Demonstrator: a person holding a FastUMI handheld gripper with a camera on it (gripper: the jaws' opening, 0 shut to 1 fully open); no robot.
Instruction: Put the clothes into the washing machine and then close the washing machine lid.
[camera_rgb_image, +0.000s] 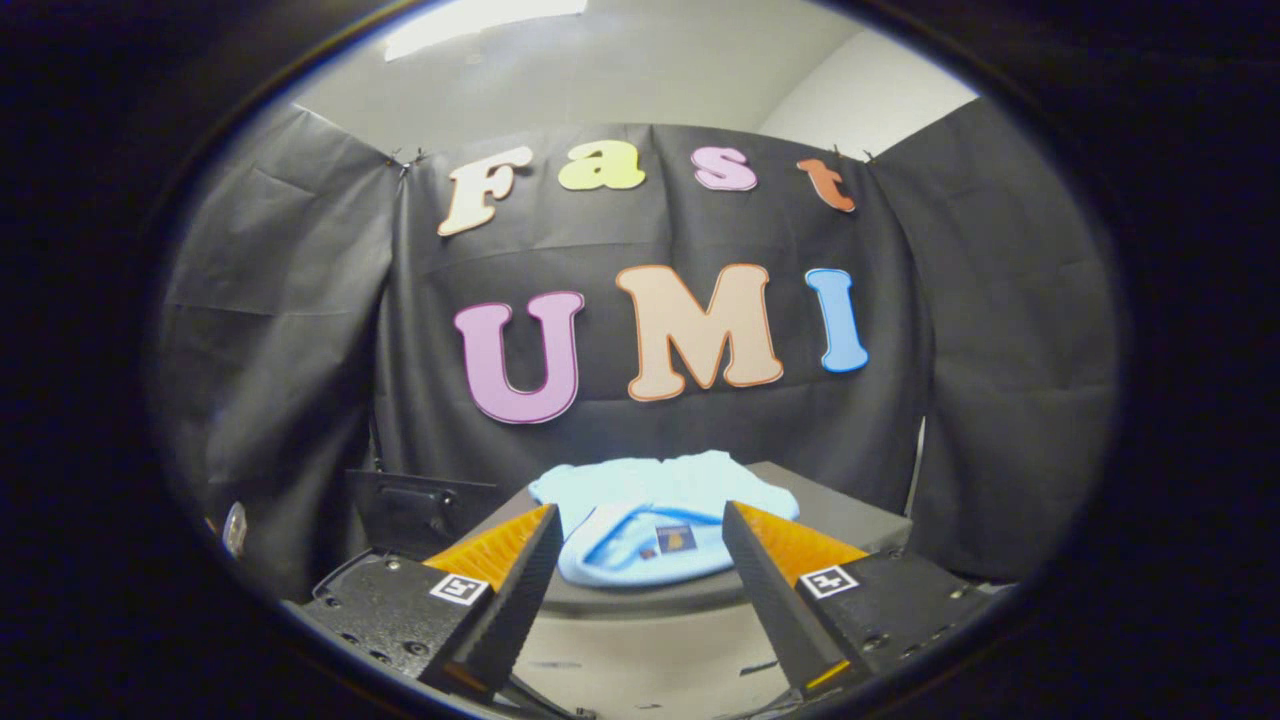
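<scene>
The gripper (640, 520) is hovering with its jaws spread wide, gripping nothing, while the crumpled light-blue cotton garment (655, 515) is lying low in the frame's centre on a grey platform (850, 515), just beyond the fingertips. The soft folds may be slipping from a shallow pinch (a dark hinged piece (420, 510), possibly the washer lid, is sitting lower left).
</scene>
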